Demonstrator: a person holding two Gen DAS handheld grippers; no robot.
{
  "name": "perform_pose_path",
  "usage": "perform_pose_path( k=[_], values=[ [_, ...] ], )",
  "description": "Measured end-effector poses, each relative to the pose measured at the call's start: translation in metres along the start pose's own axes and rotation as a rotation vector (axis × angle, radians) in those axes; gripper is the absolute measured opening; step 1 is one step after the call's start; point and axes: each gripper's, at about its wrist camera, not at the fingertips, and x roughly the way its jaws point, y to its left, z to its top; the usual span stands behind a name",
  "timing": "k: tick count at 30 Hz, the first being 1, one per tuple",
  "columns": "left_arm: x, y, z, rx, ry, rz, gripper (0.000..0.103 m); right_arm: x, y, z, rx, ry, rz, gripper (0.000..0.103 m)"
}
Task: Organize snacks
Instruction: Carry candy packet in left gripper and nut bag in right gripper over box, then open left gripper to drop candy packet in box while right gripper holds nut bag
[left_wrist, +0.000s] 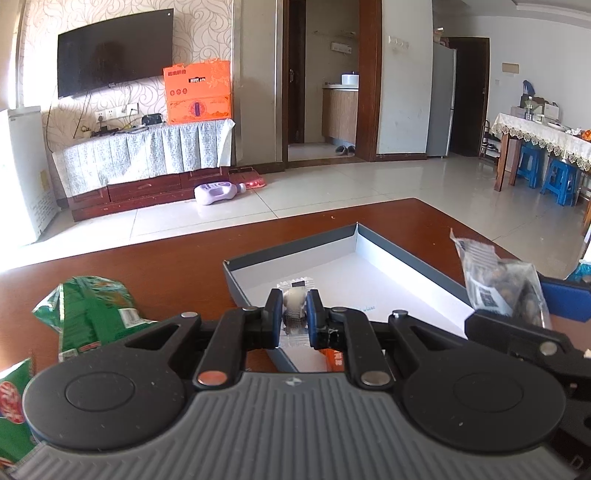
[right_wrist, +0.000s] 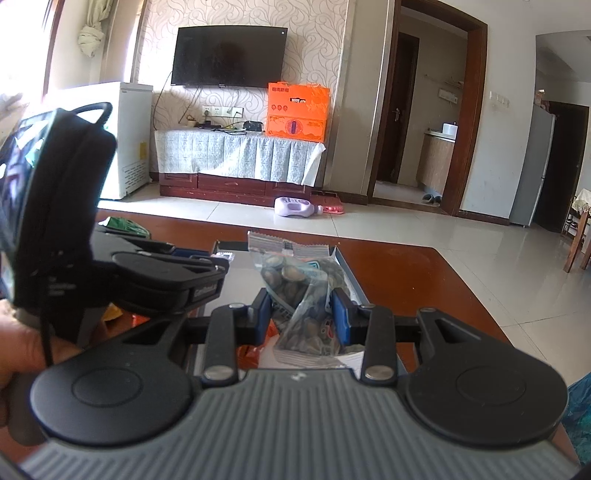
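Note:
A shallow grey box with a white floor (left_wrist: 388, 280) lies open on the brown table. My left gripper (left_wrist: 293, 301) is shut on a small clear-wrapped white snack (left_wrist: 294, 299) and holds it over the box's near left corner. My right gripper (right_wrist: 301, 302) is shut on a clear bag of brown nuts (right_wrist: 295, 280) and holds it above the box (right_wrist: 349, 273). In the left wrist view that bag (left_wrist: 498, 280) and the right gripper show at the right edge. The left gripper's body (right_wrist: 155, 277) shows at the left of the right wrist view.
Green snack bags (left_wrist: 92, 310) lie on the table (left_wrist: 147, 266) left of the box, one also at the far left edge (left_wrist: 11, 398). An orange packet (left_wrist: 332, 360) lies under my left gripper. Beyond the table is tiled floor, a TV cabinet and a purple bottle (left_wrist: 218, 192).

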Motion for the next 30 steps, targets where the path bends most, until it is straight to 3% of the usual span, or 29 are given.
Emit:
perform_pose_path(
  k=[20,30],
  values=[
    [0.071,-0.017,0.017,0.017,0.048,-0.024,0.017,0.040,-0.011,0.004,0.022,0.060,0.006,0.038],
    [0.089,-0.015,0.018,0.009,0.074,-0.015,0.017,0.050,-0.015,0.004,0.035,0.080,0.011,0.038]
  ],
)
